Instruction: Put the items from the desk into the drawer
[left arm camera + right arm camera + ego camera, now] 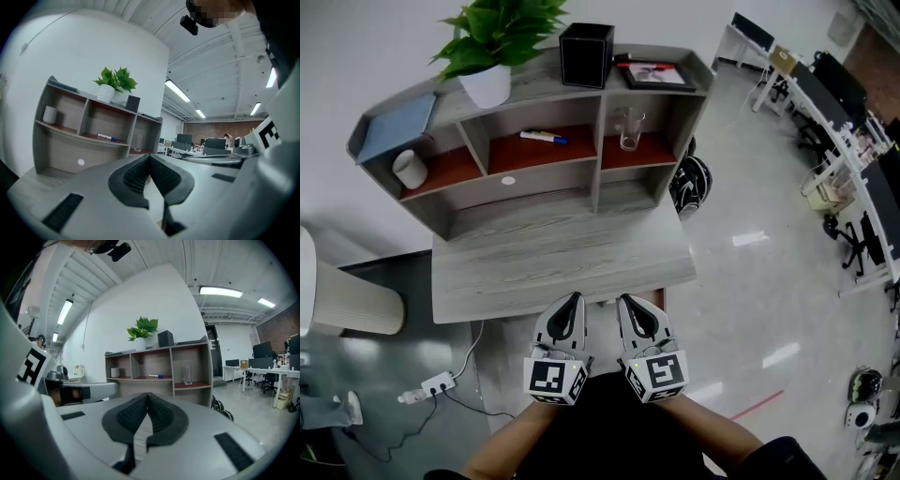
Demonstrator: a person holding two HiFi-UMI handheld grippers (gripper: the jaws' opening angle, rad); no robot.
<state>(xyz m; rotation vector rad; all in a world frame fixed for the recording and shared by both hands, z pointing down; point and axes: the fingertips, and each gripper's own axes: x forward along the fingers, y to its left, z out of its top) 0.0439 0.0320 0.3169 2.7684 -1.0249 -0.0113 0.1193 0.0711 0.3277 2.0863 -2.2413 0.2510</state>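
Observation:
A grey wooden desk [553,258] carries a shelf unit. A blue-capped marker [544,138] lies in the middle compartment, a clear glass [629,131] stands in the right one, and a white cup [410,169] in the left one. On top are a potted plant [492,42], a black box [586,54], a picture frame [656,74] and a blue folder [398,127]. My left gripper [572,298] and right gripper [623,300] hover side by side at the desk's front edge, both shut and empty. No drawer shows; the desk's front is hidden from above.
A white cylinder [347,295] stands left of the desk, with a power strip [436,382] and cable on the floor. A black helmet [691,183] lies by the desk's right side. Office desks and chairs [853,141] fill the far right.

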